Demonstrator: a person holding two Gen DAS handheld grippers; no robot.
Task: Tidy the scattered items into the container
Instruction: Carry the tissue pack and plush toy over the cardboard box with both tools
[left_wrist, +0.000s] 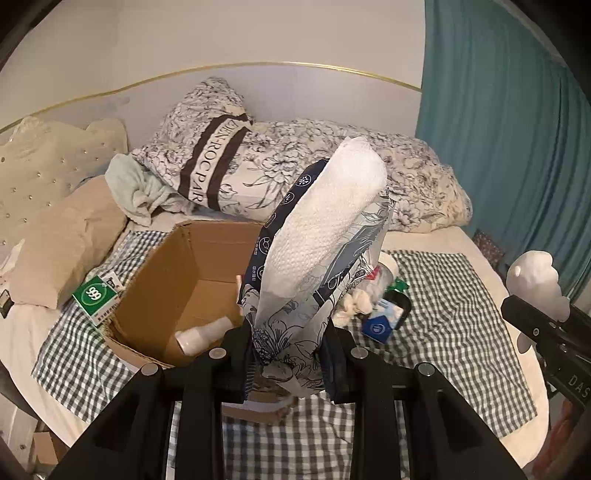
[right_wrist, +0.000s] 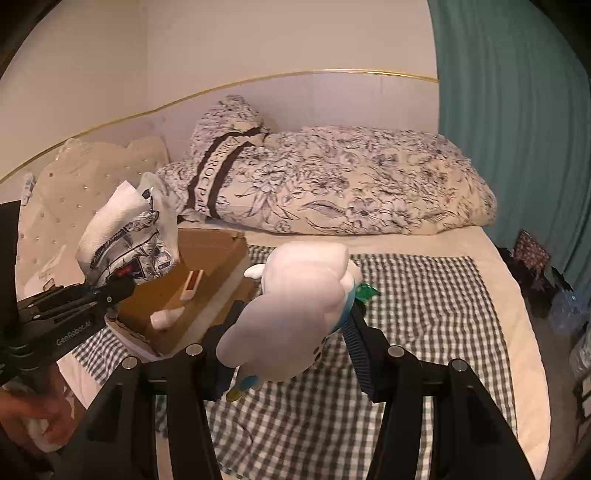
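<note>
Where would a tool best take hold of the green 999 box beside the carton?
Across the green 999 box by its two long flat sides, from above: it lies flat on the checked cloth, touching the cardboard carton wall, so the top is freest.

Home bedroom. Bed (right_wrist: 491, 258) fills the view, checked cloth (right_wrist: 424, 295) spread on it. Floral duvet (right_wrist: 351, 184) and pillow (right_wrist: 225, 140) piled at 12 o'clock, tufted headboard (left_wrist: 33, 173) at 9 o'clock, teal curtain (right_wrist: 517, 129) at 2 o'clock.
</note>
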